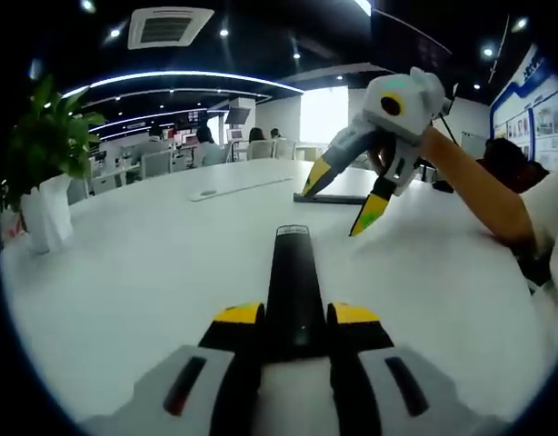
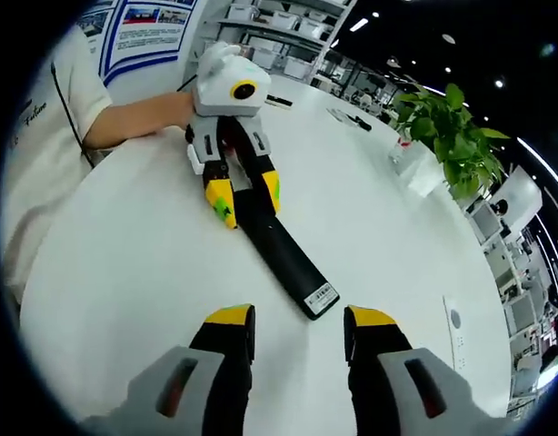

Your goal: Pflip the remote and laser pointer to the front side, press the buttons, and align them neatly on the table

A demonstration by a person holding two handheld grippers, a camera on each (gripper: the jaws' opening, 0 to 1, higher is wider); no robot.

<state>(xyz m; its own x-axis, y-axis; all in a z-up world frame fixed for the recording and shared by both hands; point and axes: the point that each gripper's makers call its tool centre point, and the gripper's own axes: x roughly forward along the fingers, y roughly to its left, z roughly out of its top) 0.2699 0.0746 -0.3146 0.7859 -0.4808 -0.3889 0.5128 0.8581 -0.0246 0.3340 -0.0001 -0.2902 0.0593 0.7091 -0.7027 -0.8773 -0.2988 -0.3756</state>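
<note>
The left gripper is clenched on the remote, a long, slim black bar with a smooth matte shell, gripped at its near end between yellow-tipped jaws and running straight ahead of them along the glossy white table; in the right gripper view the same gripper shows ahead, its grey-white plastic body held by a hand, the remote reaching from its jaws toward the camera, back side up, with a small white label at the near end. The right gripper hangs released, its jaws apart, just short of that labelled end and clear of it; in the left gripper view it hovers ahead and to the right, above the table, yellow tips spread. A leafy green plant in a white pot stands far left of the left gripper; a thin white slab lies flat to the right of the right gripper.
</note>
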